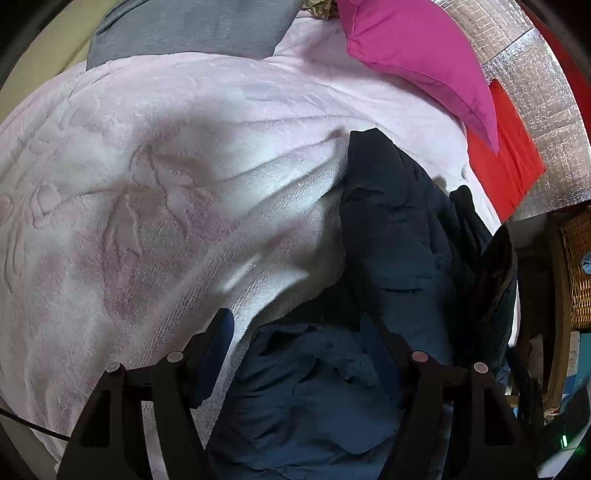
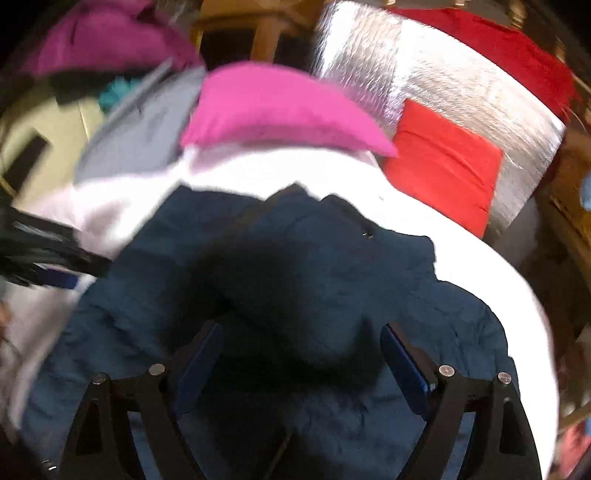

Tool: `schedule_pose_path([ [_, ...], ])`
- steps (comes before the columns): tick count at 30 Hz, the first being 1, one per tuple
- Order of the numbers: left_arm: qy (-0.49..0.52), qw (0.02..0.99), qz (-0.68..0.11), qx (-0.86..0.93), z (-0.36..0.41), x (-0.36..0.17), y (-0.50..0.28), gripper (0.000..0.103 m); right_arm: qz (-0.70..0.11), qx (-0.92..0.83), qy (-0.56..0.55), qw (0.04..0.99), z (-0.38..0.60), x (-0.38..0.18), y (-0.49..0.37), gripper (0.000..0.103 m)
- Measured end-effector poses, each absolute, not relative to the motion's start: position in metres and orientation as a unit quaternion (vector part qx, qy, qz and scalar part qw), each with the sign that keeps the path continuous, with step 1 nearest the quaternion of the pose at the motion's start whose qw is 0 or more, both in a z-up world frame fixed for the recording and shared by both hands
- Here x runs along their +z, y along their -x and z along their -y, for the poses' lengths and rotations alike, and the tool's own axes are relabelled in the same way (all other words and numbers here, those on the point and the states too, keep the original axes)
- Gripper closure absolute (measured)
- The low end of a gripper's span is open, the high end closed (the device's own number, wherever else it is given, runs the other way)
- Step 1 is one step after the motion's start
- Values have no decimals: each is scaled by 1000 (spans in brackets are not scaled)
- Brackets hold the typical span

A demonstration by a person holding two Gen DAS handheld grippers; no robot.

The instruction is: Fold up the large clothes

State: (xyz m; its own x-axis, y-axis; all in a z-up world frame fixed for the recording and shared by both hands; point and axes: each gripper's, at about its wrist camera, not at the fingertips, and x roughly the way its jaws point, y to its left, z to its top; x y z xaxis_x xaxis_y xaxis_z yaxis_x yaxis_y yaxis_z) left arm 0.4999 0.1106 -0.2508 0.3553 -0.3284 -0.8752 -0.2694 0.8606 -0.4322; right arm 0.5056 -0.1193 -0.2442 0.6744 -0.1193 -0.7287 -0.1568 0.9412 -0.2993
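Note:
A large dark navy jacket (image 1: 399,236) lies bunched on a pale pink blanket (image 1: 147,166). In the left wrist view it runs from the lower middle up the right side. My left gripper (image 1: 299,328) is open, its fingers either side of jacket fabric right at the camera, not closed on it. In the blurred right wrist view the jacket (image 2: 332,266) fills the middle and bottom, collar toward the far side. My right gripper (image 2: 301,343) is open just above it, holding nothing. The left gripper shows as a dark blur at the left edge (image 2: 44,251).
A magenta pillow (image 1: 417,55) and a grey pillow (image 1: 192,29) lie at the far end of the bed. A red cloth (image 1: 506,162) lies on a silver mat (image 1: 532,74) to the right. A wicker basket (image 1: 580,266) stands at the right edge.

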Motion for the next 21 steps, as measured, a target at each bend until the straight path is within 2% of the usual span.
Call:
schedule_pose_path([
  [1, 262, 780, -567, -20, -111, -251, -500, 32, -407, 2, 176, 897, 120, -250, -514, 18],
  [2, 261, 781, -567, -21, -111, -250, -501, 32, -403, -5, 174, 898, 122, -253, -514, 25],
  [3, 260, 781, -567, -21, -110, -250, -502, 32, -400, -12, 163, 902, 125, -252, -517, 46],
  [4, 260, 782, -566, -22, -110, -250, -503, 32, -399, -23, 133, 907, 136, -246, -518, 61],
  [6, 258, 783, -565, -21, -109, -250, -504, 32, -380, -37, 74, 921, 155, -231, -511, 66],
  [10, 252, 787, -563, -21, -104, -248, -505, 32, -326, -77, -111, 936, 239, -203, -464, 66],
  [14, 236, 799, -553, -16, -98, -242, -501, 32, -317, -54, -281, 904, 314, -220, -425, 63],
  [15, 232, 803, -549, -17, -95, -241, -501, 32, -322, -49, -315, 892, 327, -229, -420, 55],
  [16, 228, 806, -546, -20, -93, -239, -501, 32, -327, -44, -364, 871, 344, -243, -413, 39],
  [17, 225, 809, -543, -24, -89, -238, -501, 32, -323, -39, -397, 858, 354, -255, -409, 34],
  [18, 220, 813, -538, -32, -85, -235, -501, 32, -317, -34, -418, 851, 360, -261, -407, 31],
  [21, 192, 829, -523, -45, -71, -228, -502, 32, -298, -11, -491, 819, 378, -281, -406, 31],
])
